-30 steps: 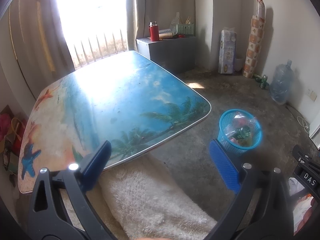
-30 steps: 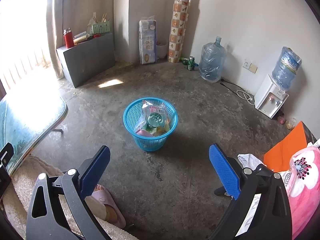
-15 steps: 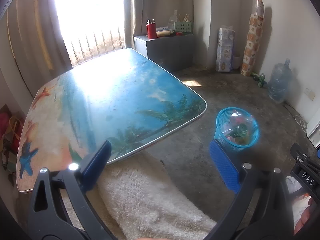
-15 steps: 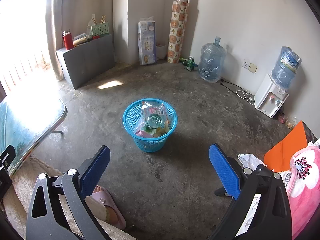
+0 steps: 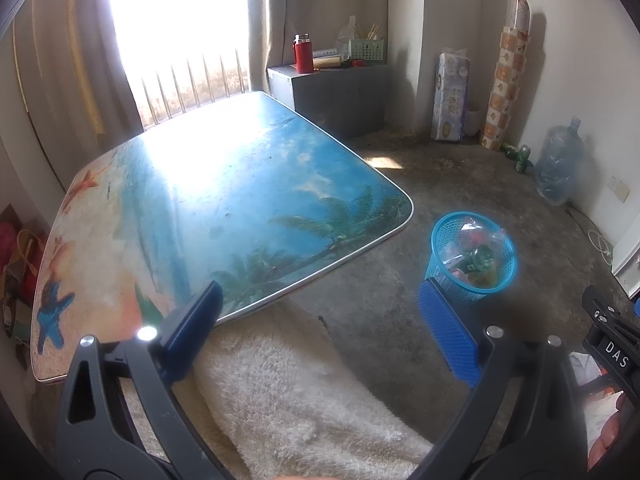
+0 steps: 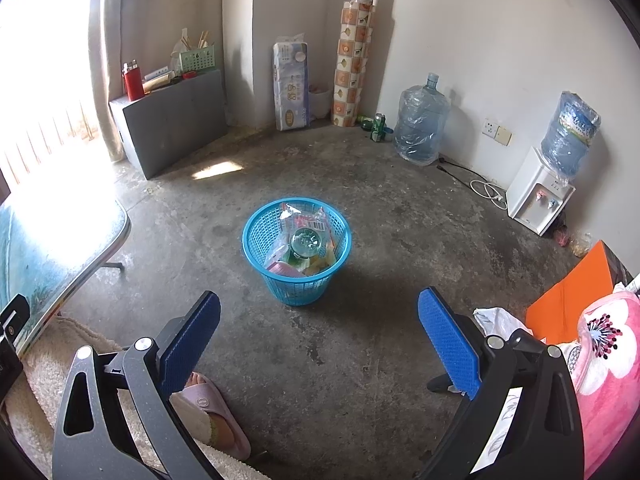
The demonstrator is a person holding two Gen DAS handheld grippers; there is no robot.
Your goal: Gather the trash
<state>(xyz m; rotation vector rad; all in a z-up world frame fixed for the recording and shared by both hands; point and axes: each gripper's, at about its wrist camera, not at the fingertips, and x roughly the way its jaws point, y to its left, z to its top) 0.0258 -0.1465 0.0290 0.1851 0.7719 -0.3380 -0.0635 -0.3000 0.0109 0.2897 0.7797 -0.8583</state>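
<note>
A blue mesh trash basket point(image 6: 297, 252) stands on the concrete floor and holds wrappers and a clear bottle; it also shows in the left wrist view point(image 5: 472, 256). My right gripper point(image 6: 320, 340) is open and empty, held above the floor in front of the basket. My left gripper point(image 5: 320, 332) is open and empty, over the near edge of the beach-print table point(image 5: 224, 216) and a cream fleece point(image 5: 296, 400). Nothing lies on the tabletop.
A grey cabinet point(image 6: 172, 120) with a red flask stands by the window. A water jug point(image 6: 420, 124), cans, a tissue pack and a water dispenser point(image 6: 544, 196) line the walls. A foot in a pink slipper point(image 6: 212, 412) is bottom left; pink bedding point(image 6: 604, 368) right.
The left gripper has drawn back and up a little, so the table and basket sit slightly farther off. The right view is almost unchanged.
</note>
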